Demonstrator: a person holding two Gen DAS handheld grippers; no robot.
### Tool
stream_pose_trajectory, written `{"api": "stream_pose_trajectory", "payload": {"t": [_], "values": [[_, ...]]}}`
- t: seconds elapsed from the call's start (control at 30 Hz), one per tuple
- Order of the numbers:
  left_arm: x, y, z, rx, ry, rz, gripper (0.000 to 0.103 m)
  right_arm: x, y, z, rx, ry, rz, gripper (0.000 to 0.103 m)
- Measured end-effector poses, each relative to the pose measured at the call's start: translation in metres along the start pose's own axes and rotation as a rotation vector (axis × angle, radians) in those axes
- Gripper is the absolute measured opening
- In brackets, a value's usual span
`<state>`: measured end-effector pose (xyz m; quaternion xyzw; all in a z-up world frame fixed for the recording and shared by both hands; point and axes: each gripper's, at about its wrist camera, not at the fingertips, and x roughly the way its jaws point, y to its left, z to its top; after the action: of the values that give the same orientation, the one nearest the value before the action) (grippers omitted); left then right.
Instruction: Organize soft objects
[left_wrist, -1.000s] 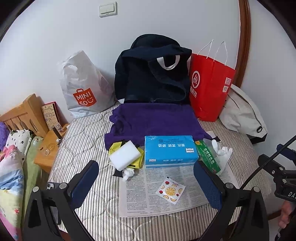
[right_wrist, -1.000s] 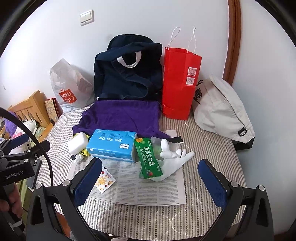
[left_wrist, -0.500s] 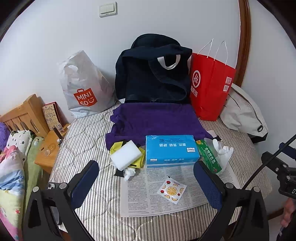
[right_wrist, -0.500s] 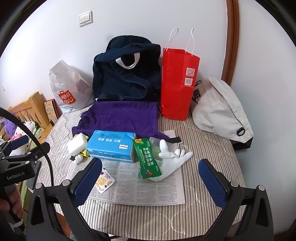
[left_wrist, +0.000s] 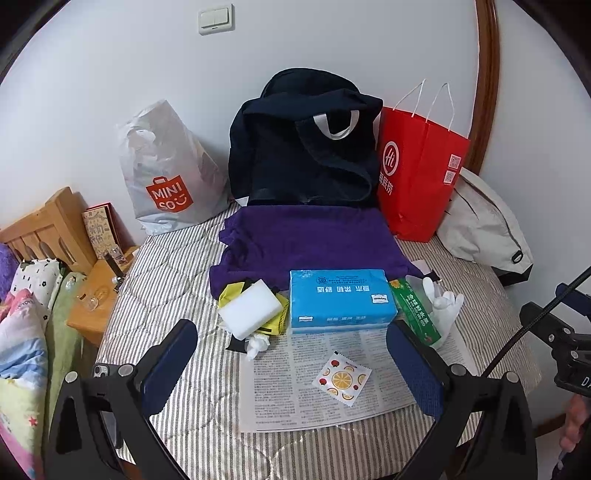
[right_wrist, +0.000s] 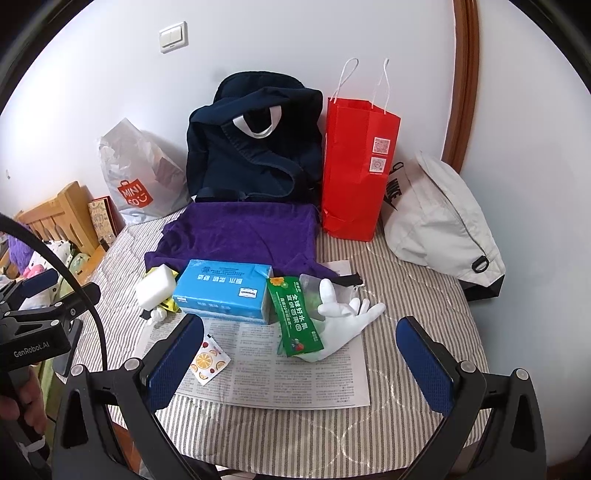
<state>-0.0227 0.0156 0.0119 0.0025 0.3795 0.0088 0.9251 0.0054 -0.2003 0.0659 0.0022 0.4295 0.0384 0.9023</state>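
Note:
A blue tissue pack lies on a newspaper on the striped quilt. Left of it is a white sponge on yellow cloth. Right of it lie a green snack packet and a white glove. A purple towel lies behind. A small fruit-print sachet lies near. My left gripper and right gripper are both open, empty, held short of the items.
Against the wall stand a white MINISO bag, a dark navy bag, a red paper bag and a grey drawstring bag. A wooden headboard and nightstand are on the left.
Both grippers have drifted slightly; the scene shifts a little in view. Nothing was picked up or moved.

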Motion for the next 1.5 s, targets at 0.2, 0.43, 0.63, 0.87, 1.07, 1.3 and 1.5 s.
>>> {"api": "stream_pose_trajectory", "payload": {"t": [0.2, 0.43, 0.63, 0.87, 1.07, 1.3, 1.5], "values": [[0.000, 0.001, 0.001, -0.003, 0.000, -0.002, 0.103, 0.000, 0.001, 0.000, -0.001, 0.001, 0.001, 0.102], [0.000, 0.001, 0.001, -0.002, -0.001, -0.003, 0.103, -0.001, 0.003, 0.000, -0.003, 0.000, 0.002, 0.102], [0.000, 0.001, 0.002, -0.004, -0.006, -0.009, 0.103, -0.001, 0.003, 0.000, 0.000, 0.001, 0.003, 0.102], [0.005, -0.004, 0.004, 0.016, -0.008, -0.010, 0.103, 0.005, 0.001, 0.000, 0.002, 0.008, 0.007, 0.102], [0.016, -0.007, -0.001, 0.031, 0.005, -0.030, 0.103, 0.016, -0.002, -0.003, 0.000, 0.017, 0.012, 0.102], [0.039, 0.002, -0.004, 0.008, 0.048, -0.020, 0.103, 0.040, -0.011, -0.011, -0.009, 0.037, 0.019, 0.102], [0.055, 0.013, -0.008, -0.017, 0.076, -0.013, 0.103, 0.075, -0.025, -0.022, 0.003, 0.099, 0.008, 0.102]]}}
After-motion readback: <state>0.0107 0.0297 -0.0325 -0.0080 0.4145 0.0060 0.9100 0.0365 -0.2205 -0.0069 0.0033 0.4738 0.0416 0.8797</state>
